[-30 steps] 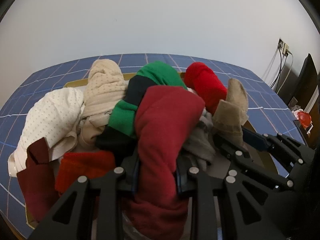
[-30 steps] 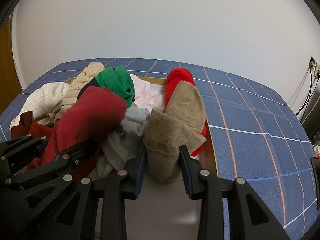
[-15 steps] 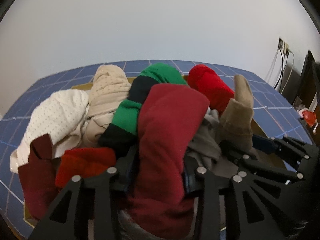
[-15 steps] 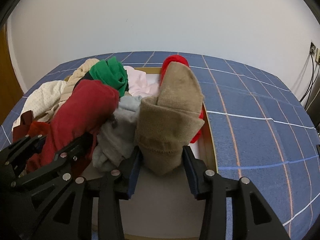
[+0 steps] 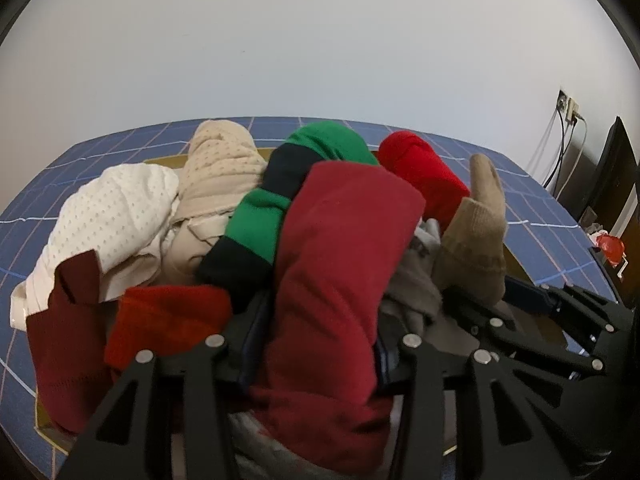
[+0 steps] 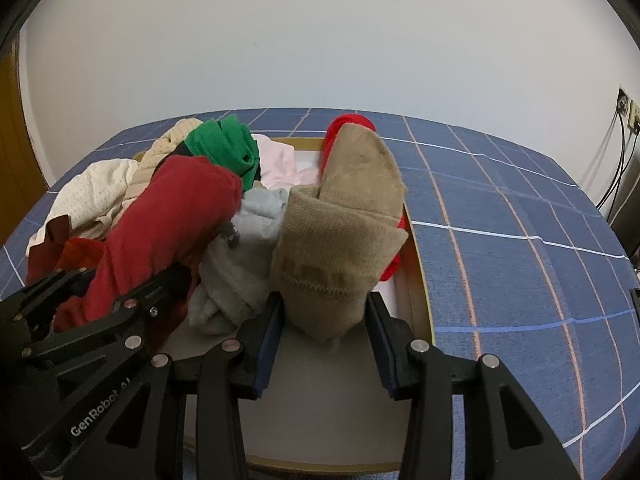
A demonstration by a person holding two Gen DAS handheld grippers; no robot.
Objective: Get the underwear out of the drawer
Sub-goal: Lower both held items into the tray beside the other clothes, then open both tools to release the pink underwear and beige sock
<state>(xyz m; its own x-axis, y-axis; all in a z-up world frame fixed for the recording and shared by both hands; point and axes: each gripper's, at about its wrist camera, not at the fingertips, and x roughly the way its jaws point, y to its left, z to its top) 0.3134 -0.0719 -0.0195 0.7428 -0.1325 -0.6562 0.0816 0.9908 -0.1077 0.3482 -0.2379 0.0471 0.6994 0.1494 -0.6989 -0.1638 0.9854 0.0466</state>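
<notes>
Two fisheye wrist cameras, each looking forward and down along its own black fingers, sit close over the same drawer (image 6: 416, 268) of heaped clothes on a blue checked cloth (image 6: 520, 240), a white wall behind. The left view faces the pile head-on, a dark red garment (image 5: 340, 264) filling its centre, with the right gripper (image 5: 516, 304) entering at lower right. The right view, from beside it, centres a tan sock (image 6: 340, 248), shows the left gripper (image 6: 132, 296) at lower left, and shares the red garment, green cloth (image 6: 224, 144), tan sock and wall sockets (image 6: 626, 108).
</notes>
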